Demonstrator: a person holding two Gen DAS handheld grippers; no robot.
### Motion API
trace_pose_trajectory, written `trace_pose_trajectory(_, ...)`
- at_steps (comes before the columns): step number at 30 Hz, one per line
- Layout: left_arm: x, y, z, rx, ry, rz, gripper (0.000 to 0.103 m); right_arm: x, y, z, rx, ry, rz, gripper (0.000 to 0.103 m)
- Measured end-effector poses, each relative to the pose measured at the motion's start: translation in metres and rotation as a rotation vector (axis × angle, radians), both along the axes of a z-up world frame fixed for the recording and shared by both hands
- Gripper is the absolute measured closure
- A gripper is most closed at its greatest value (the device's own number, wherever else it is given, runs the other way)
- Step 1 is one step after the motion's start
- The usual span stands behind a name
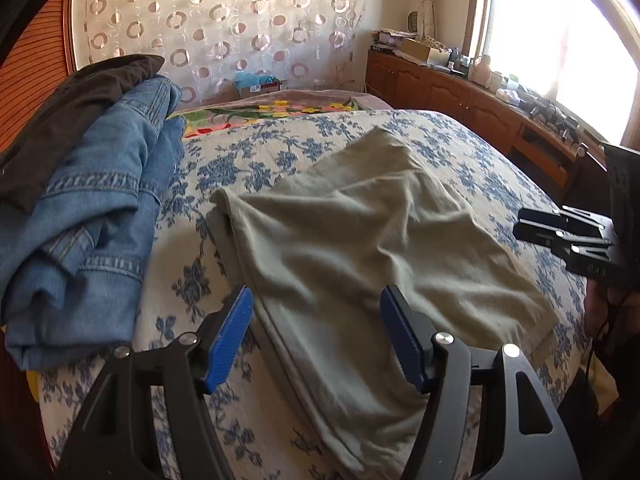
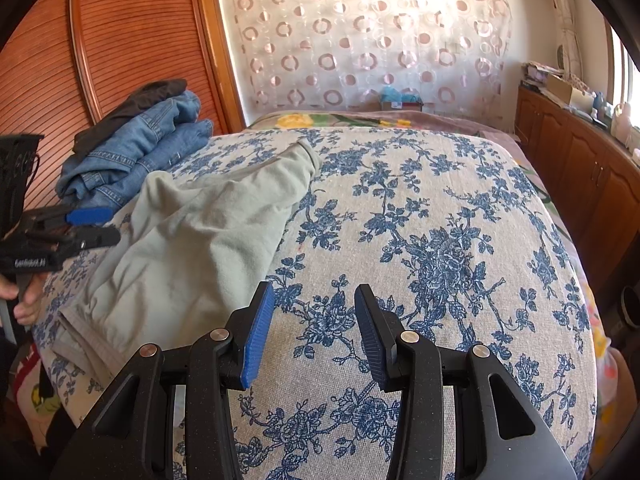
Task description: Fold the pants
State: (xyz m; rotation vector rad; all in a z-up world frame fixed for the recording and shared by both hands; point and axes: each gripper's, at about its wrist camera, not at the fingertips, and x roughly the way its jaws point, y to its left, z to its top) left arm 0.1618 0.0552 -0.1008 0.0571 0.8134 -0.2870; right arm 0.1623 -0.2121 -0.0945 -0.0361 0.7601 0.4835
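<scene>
Pale grey-green cotton pants [image 1: 360, 224] lie part-folded on the blue-flowered bedspread [image 2: 440, 240], beside stacked denim jeans [image 1: 92, 200]; the left gripper [image 1: 316, 336] hovers over them with fingers apart and empty, seemingly ready for another fold, while the right gripper [image 2: 314, 332] waits alongside, half-open and empty.

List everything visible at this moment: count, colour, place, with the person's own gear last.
Pants: one, grey-green, lying on the bed, partly folded.
Jeans: a blue denim stack, bed's left side.
Dark garment: one, black-brown, on top of the jeans.
Bedspread: one, cream with blue flowers.
Wooden cabinet: one, brown, under the window, cluttered top.
Curtain: one, sheer with pink rings, behind the bed.
Left gripper: fingers blue-padded, open over the pants.
Right gripper: fingers open over bare bedspread.
</scene>
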Motion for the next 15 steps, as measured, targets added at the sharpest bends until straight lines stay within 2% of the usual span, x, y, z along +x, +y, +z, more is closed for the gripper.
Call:
trace_pose_trajectory(5, -0.021, -0.007, -0.002, -0.009, 0.001, -0.023, 0.037, 0.002, -0.001, -0.001, 0.013, 0.018, 0.023, 0.061)
trace_pose_trajectory(9, -0.034, -0.013, -0.003, -0.011, -0.002, -0.043, 0.037, -0.004, 0.002, 0.002, -0.013, 0.004, 0.032, 0.061)
trace_pose_trajectory(15, -0.054, -0.016, -0.002, -0.007, -0.009, -0.038, 0.037, -0.031, 0.006, 0.014, -0.006, -0.017, 0.066, 0.061)
